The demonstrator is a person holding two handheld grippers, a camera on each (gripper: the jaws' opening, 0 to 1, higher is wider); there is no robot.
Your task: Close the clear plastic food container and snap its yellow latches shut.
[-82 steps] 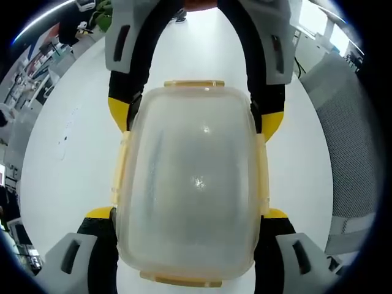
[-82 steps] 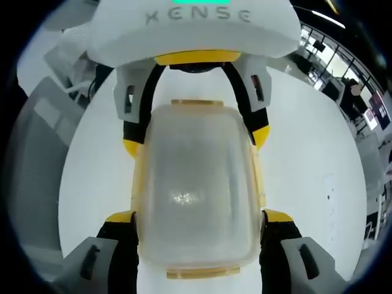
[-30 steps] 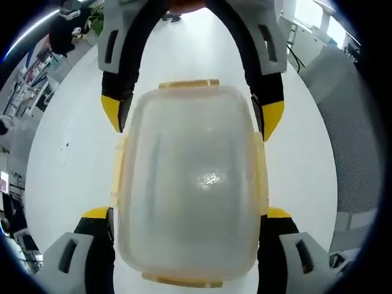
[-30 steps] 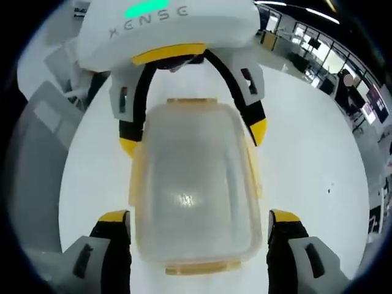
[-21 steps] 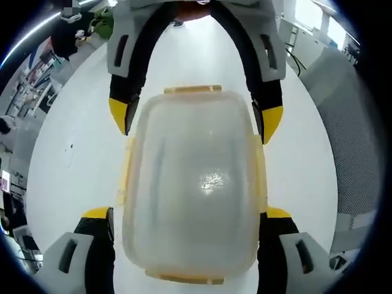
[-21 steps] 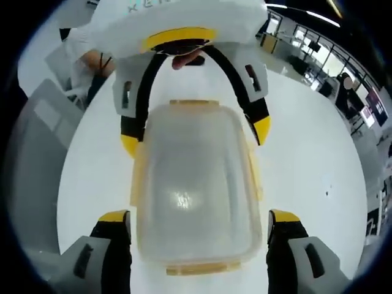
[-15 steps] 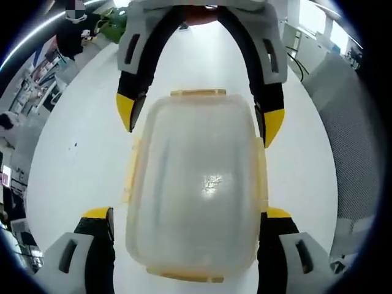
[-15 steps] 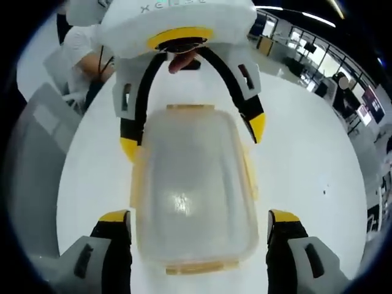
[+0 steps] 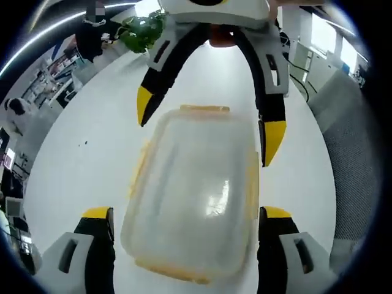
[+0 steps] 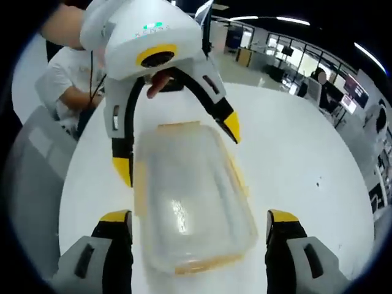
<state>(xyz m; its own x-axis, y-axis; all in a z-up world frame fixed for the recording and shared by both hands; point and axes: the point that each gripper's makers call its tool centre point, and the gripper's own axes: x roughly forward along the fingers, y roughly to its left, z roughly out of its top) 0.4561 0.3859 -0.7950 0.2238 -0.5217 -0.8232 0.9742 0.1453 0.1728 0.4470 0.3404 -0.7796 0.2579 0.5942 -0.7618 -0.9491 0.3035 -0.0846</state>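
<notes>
The clear plastic container (image 9: 190, 196) lies on the white table (image 9: 79, 177) with its lid on. Its yellow latches (image 9: 205, 109) lie flat against the sides and ends. My left gripper (image 9: 187, 214) is open, and its yellow-tipped jaws stand wide on either side of the near end, apart from the box. My right gripper (image 9: 207, 130) reaches in from the far end, open, with its tips raised off the container. In the right gripper view the container (image 10: 190, 196) lies between my right gripper (image 10: 199, 215) and the left gripper (image 10: 178, 152); both are open.
A grey mesh chair (image 9: 355, 159) stands at the table's right edge, and a green plant (image 9: 144, 27) sits at the far side. In the right gripper view a person in a white shirt (image 10: 67, 86) sits beyond the table, next to a grey chair (image 10: 30, 177).
Both grippers' jaws, close against the container's long sides 2.7 s ago, have spread and drawn back clear of it. Both cameras have risen and tilted.
</notes>
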